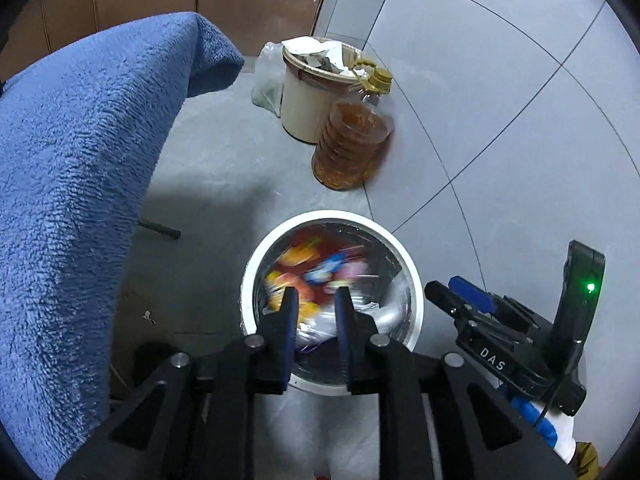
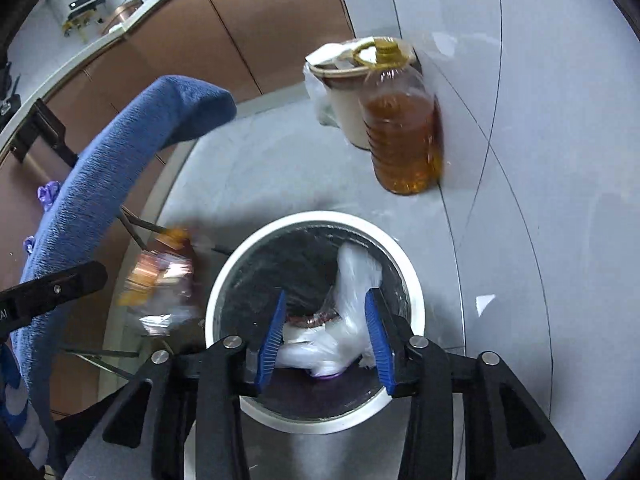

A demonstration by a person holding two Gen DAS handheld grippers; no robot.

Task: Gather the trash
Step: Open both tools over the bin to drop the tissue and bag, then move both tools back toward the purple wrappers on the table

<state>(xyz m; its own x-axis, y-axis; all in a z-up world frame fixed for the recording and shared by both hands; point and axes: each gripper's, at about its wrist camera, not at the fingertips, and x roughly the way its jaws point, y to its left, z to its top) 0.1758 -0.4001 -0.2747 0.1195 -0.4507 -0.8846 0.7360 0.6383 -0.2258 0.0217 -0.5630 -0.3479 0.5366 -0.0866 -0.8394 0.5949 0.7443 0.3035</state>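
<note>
Both grippers hang over the white-rimmed trash bin [image 2: 414,292] on the floor, left gripper [image 1: 316,300] fingers slightly parted and empty above blurred colourful wrappers [image 1: 308,272], right gripper [image 2: 326,312] fingers wider, flanking a white plastic bag [image 2: 352,280] without pressing, blue-towelled chair [image 1: 80,160] close left, oil bottle [image 2: 400,128] beyond.

Black claw [image 1: 316,300], blue pads [image 2: 272,336], silver screws

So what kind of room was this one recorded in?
Most likely a home kitchen: brown cabinets run under a counter with appliances, a large oil bottle stands on the tiled floor, and a white-rimmed trash bin sits below the grippers.
</note>
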